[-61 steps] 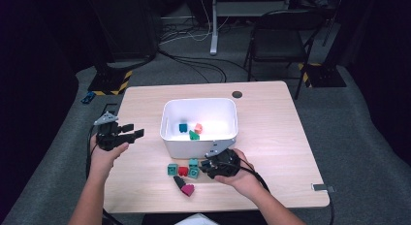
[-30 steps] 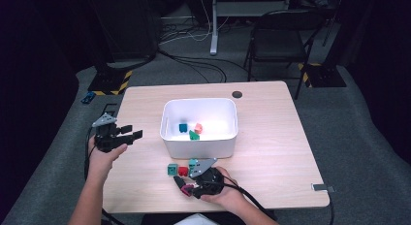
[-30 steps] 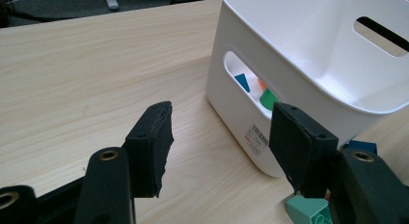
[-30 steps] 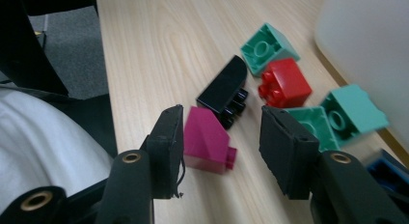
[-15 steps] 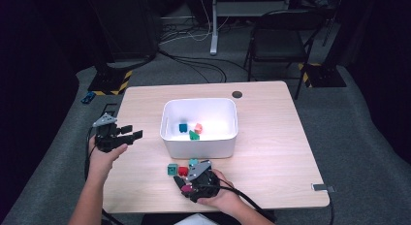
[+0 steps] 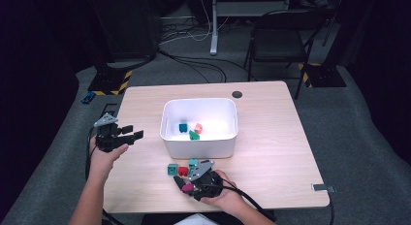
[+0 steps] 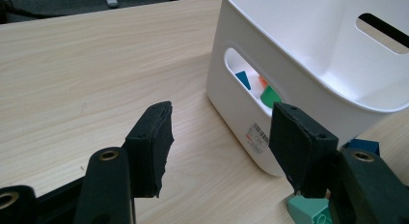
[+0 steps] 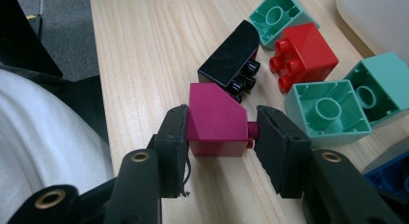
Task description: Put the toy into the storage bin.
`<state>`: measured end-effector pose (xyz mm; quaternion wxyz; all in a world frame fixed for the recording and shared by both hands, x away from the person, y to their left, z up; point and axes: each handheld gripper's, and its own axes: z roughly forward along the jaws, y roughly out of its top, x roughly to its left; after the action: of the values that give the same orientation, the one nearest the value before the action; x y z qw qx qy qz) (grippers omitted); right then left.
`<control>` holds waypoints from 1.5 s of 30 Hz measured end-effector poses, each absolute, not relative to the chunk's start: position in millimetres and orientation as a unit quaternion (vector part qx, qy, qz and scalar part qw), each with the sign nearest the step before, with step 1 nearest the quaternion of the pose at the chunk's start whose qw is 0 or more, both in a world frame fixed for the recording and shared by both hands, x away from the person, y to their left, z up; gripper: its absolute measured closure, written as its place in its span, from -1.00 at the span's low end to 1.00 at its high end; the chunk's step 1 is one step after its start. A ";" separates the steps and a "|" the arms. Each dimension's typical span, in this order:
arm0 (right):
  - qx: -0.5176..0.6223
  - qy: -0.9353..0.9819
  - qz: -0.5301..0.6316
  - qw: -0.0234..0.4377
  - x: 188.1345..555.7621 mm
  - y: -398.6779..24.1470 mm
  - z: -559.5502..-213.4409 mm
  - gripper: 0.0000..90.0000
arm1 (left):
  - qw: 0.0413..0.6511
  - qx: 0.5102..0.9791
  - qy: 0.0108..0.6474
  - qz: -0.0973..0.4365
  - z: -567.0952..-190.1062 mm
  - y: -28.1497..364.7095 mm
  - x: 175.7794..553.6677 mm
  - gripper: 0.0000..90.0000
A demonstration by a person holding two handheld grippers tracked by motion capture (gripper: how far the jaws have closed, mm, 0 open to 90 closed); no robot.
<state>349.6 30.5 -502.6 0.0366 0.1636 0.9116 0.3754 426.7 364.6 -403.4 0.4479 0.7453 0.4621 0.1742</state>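
Magenta sloped plastic brick (image 8: 215, 121) sits near the table's (image 6: 271, 137) near edge, squeezed between the right gripper's (image 8: 219, 137) jaws, likely for the white plastic bin (image 6: 199, 146). Left gripper (image 7: 219, 142) waits, jaws wide.

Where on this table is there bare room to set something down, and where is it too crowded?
Free: the wide strip of table right of the white bin, the band behind the bin up to the dark round hole, and the wood between the left gripper and the bin. Crowded: the front edge, where loose blocks cluster around the right gripper.
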 end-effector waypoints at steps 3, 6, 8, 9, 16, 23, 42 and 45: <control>0.161 0.912 0.376 0.038 350.1 29.3 -500.7 0.25 | 0.448 0.744 0.463 0.174 -403.4 364.6 426.7 -0.10; 0.159 0.912 0.377 0.037 349.6 27.7 -497.5 0.25 | 0.448 0.745 0.463 0.174 -403.6 364.4 426.9 -0.10; 0.158 0.911 0.378 0.039 349.5 26.6 -494.9 0.25 | 0.447 0.745 0.464 0.173 -403.8 364.3 427.0 -0.09; 0.154 0.911 0.379 0.042 350.2 26.1 -493.7 0.25 | 0.447 0.745 0.464 0.173 -403.8 364.3 426.9 -0.10; 0.151 0.911 0.382 0.048 349.8 22.9 -479.5 0.25 | 0.449 0.743 0.465 0.173 -403.6 364.9 426.9 -0.10; 0.143 0.910 0.385 0.054 351.4 20.5 -460.4 0.25 | 0.450 0.742 0.466 0.174 -404.2 366.1 427.5 -0.10; 0.150 0.902 0.404 0.032 364.2 3.3 -395.5 0.25 | 0.448 0.742 0.468 0.172 -404.6 366.8 427.6 -0.10; 0.150 0.900 0.408 0.033 365.8 2.2 -382.5 0.25 | 0.450 0.740 0.468 0.173 -404.2 367.0 427.4 -0.10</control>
<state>365.8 2.2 -382.5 0.0329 0.1503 0.9000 0.4079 427.4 367.0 -404.2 0.4504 0.7401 0.4684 0.1730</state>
